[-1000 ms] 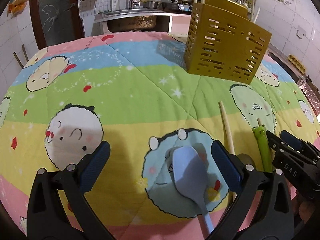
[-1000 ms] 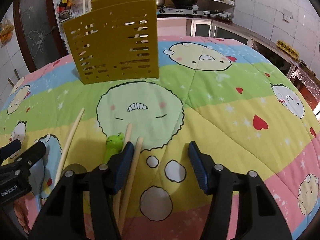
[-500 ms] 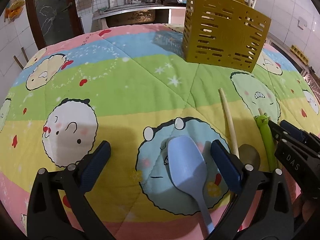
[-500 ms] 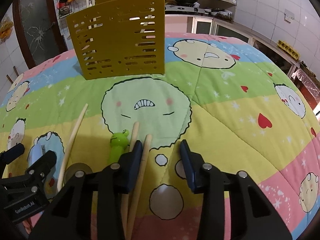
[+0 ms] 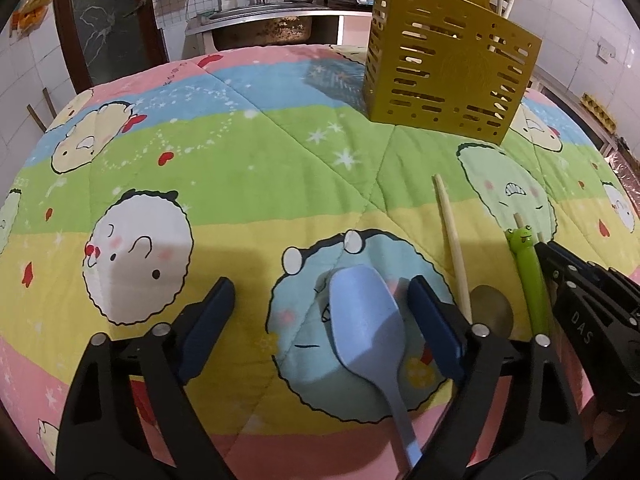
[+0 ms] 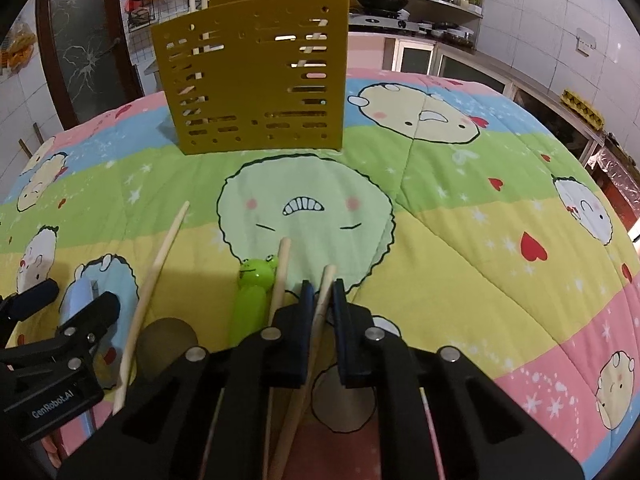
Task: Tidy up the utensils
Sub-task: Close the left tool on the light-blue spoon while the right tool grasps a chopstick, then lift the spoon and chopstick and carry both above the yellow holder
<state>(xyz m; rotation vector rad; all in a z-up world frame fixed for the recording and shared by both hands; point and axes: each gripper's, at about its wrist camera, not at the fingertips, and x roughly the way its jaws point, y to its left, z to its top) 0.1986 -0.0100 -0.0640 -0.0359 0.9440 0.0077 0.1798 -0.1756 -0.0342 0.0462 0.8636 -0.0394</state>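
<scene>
A yellow slotted utensil holder (image 5: pixel 448 76) stands at the back of the quilt-covered table; it also shows in the right wrist view (image 6: pixel 256 84). My left gripper (image 5: pixel 320 300) is open around the bowl of a light blue spoon (image 5: pixel 364 320) lying on the quilt. My right gripper (image 6: pixel 321 292) is shut on a wooden chopstick (image 6: pixel 325 284). A second chopstick (image 6: pixel 282 272) and a green frog-headed utensil (image 6: pixel 252 292) lie just left of it. A wooden spoon (image 6: pixel 156 272) lies further left.
The colourful cartoon quilt (image 5: pixel 240 168) covers the whole table. A kitchen sink (image 5: pixel 260 28) and shelves stand behind it. My right gripper shows at the right edge of the left wrist view (image 5: pixel 580 304).
My right gripper has closed from open onto the chopstick. My left gripper has stayed open and shifted slightly forward over the blue spoon.
</scene>
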